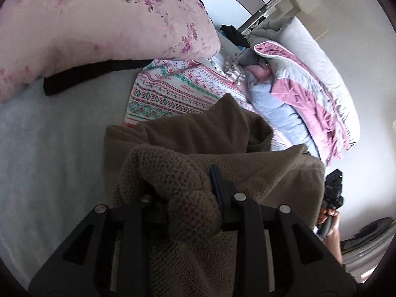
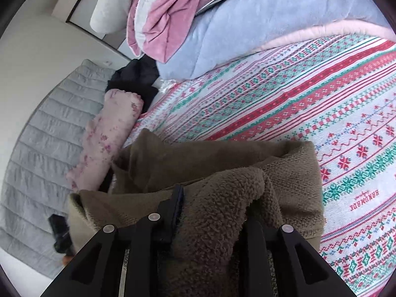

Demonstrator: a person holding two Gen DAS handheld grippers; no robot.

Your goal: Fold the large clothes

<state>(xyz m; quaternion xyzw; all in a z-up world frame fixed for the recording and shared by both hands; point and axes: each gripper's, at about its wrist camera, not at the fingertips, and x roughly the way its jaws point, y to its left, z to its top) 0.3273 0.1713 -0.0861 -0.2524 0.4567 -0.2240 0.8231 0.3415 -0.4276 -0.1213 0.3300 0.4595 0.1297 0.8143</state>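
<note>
Garment: brown fleece garment (image 1: pixel 259 168), bunched, lying on the bed partly over the patterned blanket (image 1: pixel 173 91) & partly over the grey sheet (image 1: pixel 49 148). Right wrist view shows it (image 2: pixel 188 163) w/ folds stacked right in front of the camera.
Left hand-held gripper (image 1: pixel 190 188): pinching a thick roll of the fleece; cloth fills the gap btw the fingers, one blue-padded finger (image 1: pixel 215 180) visible pressed against the roll's right side, other finger hidden under cloth.
Right hand-held gripper (image 2: pixel 215 198): also clamped on a bunch of the fleece; left finger (image 2: pixel 178 198) showing beside the wad, right finger buried in fabric.
Garment vs grippers: fabric sits btw both pairs of fingers and spills fwd & down from them; rest of it lies just ahead on the bed.
Blanket: red/teal/white woven pattern (image 2: pixel 309 104), under & beyond the garment.
Bedding pile: blue quilt (image 2: pixel 247 32) w/ pink-grey cover (image 2: pixel 160 19) heaped past the blanket.
Floral pillow: pink (image 1: pixel 99 19), left of the garment in left wrist view; in right wrist view (image 2: pixel 106 136) touching the garment's left edge.
Dark clothes: black item (image 2: pixel 136 79) btw pillow end & quilt.
</note>
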